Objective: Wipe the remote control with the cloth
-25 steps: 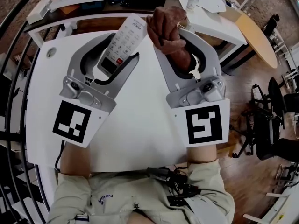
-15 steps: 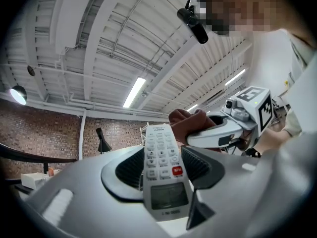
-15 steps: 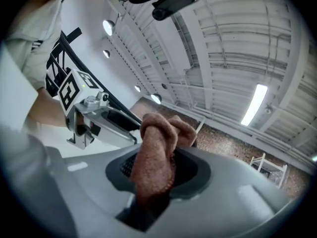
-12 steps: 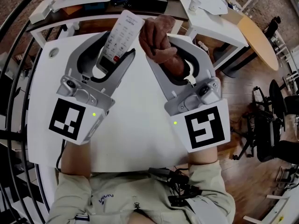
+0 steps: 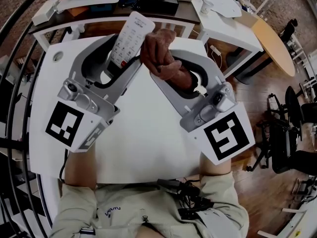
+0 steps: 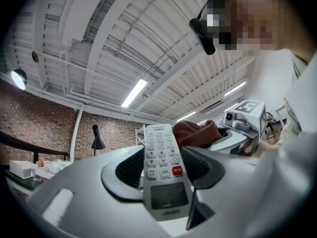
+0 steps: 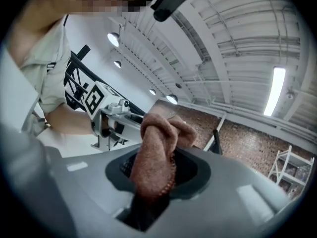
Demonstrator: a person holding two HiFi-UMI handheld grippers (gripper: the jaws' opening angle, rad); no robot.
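White table in a brick-walled workroom, clutter at the far side

The white table (image 5: 148,148) fills the near middle, a round grommet (image 5: 54,56) by its far left corner. Beyond it stands a cluttered desk (image 5: 79,1). At the far right is a second white table (image 5: 223,21) strewn with papers, with a wooden tabletop (image 5: 272,38) just beside it. A black office chair (image 5: 290,128) stands on the wooden floor (image 5: 257,93) at the right, and a black railing (image 5: 15,144) curves along the left. A black floor lamp (image 6: 97,142) stands against the brick wall (image 6: 44,128), under a strip light (image 6: 134,93).

Long white ceiling tube lights (image 6: 134,93) are shining overhead, washing the flat white tabletop (image 5: 148,148) evenly with soft shadows. Fisheye lenses are bending and darkening every edge.
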